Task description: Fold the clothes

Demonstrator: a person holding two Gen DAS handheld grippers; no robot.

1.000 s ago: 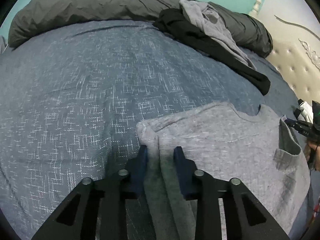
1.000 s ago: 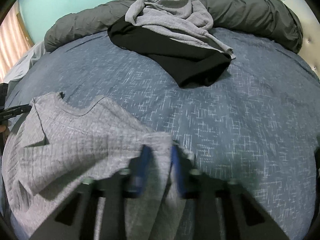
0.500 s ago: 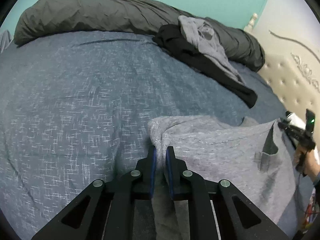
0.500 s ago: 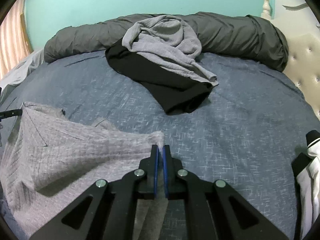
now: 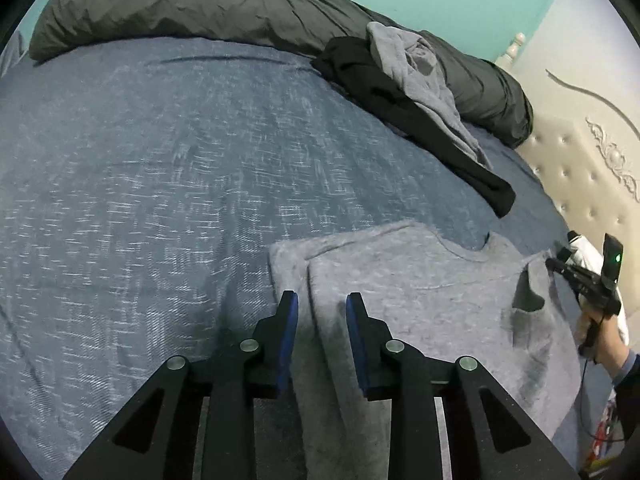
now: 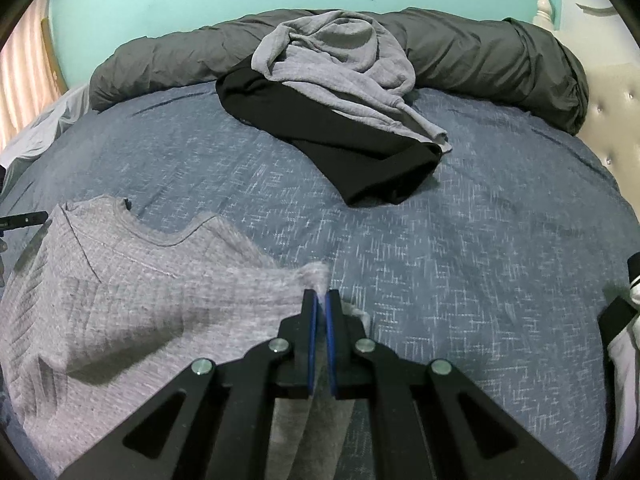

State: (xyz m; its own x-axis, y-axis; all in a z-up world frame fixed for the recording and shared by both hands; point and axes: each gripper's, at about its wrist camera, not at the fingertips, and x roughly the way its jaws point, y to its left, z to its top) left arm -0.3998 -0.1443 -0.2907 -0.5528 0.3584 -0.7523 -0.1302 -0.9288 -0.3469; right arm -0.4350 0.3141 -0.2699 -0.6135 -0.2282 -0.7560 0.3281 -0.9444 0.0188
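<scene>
A grey knit shirt (image 5: 420, 280) lies spread on the blue bedspread (image 5: 160, 180), neckline facing away. My left gripper (image 5: 321, 308) is open, and a folded strip of the shirt's left edge lies between its blue pads (image 5: 289, 320). In the right wrist view the same shirt (image 6: 140, 292) stretches to the left. My right gripper (image 6: 321, 300) is shut on the shirt's right shoulder corner and holds it slightly raised. The left wrist view also shows the right gripper (image 5: 560, 266) at the far right, in a person's hand (image 5: 596, 328).
A black garment with a crumpled grey one on top (image 6: 340, 92) lies further back on the bed. Behind it a dark grey rolled duvet (image 6: 500, 52) runs along the far edge. A tufted cream headboard (image 5: 580, 168) bounds the right side. White cloth (image 6: 624, 340) sits at the right edge.
My left gripper was shut on the shirt's edge half a second ago and now stands open, with the cloth lying on the bed. The right gripper stays shut on its corner.
</scene>
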